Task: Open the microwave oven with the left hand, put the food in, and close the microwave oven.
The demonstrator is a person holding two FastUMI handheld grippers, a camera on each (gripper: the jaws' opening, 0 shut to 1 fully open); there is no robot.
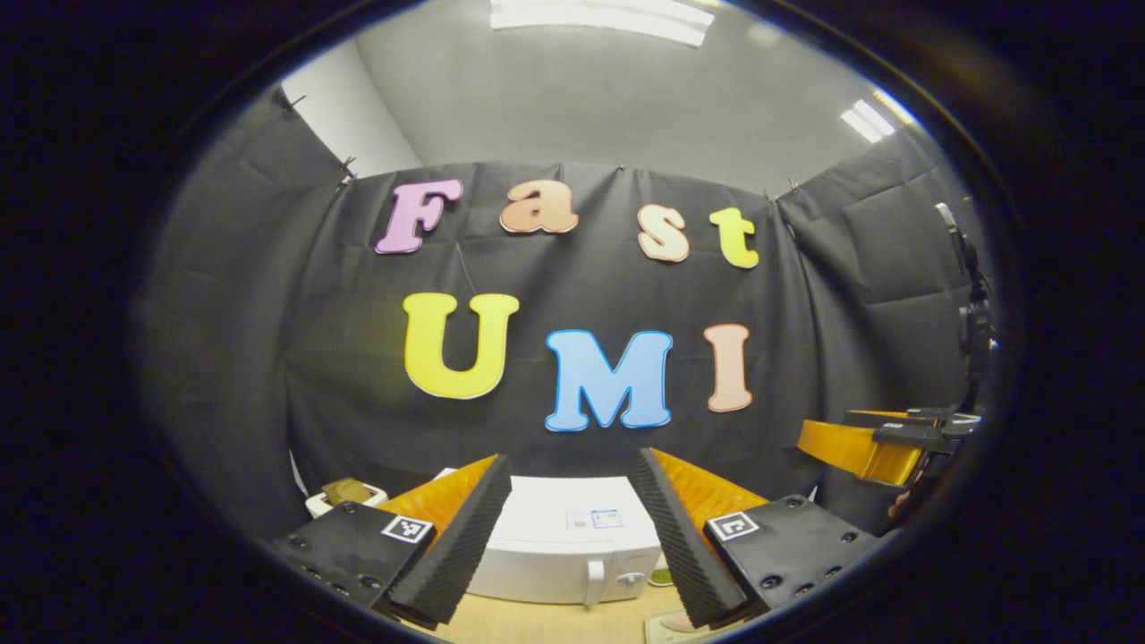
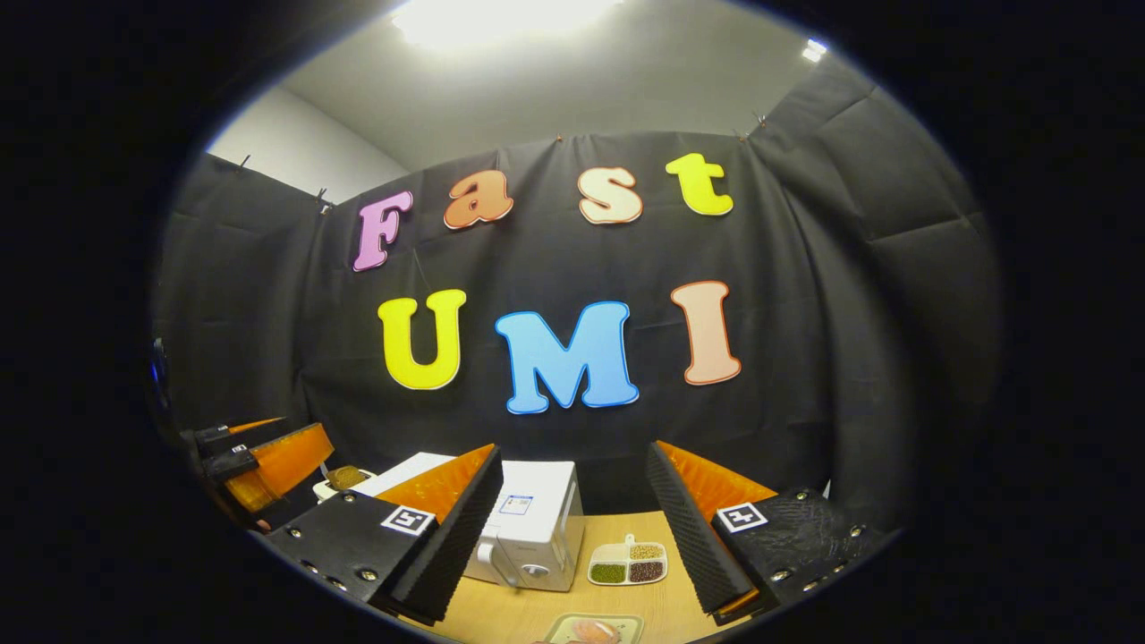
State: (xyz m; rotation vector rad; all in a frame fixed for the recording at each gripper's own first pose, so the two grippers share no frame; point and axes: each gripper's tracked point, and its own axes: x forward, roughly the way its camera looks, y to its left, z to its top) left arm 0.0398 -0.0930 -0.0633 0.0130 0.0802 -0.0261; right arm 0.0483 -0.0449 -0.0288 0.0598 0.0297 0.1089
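A black cloth wall closes the booth on three sides, and a light wooden worktop (image 2: 662, 528) runs up to its foot. The white microwave oven (image 1: 564, 537) is set near the far edge of the worktop, close to the wall, with its door shut; its upright handle (image 1: 594, 581) and a round knob (image 1: 631, 579) beside it are turned toward the near edge.

In the left gripper view the left gripper (image 1: 572, 528) is held above and in front of the oven, jaws spread wide with nothing between them, and the oven is framed squarely in the gap, the handle just below centre. The right gripper (image 2: 572, 528) is likewise held wide open and empty, and from it the oven lies ahead and to the left, seen at an angle.

The food (image 2: 595, 631), something pale and pinkish on a small tray, is placed at the near edge of the worktop, below the right gripper; a divided dish of grains (image 2: 628, 562) sits just right of the oven. A small white container (image 1: 347, 494) is seen to the oven's left.

The left gripper is judged nearer and better lined up with the handle, whose long axis runs vertically, so a forward and downward reach is called for.
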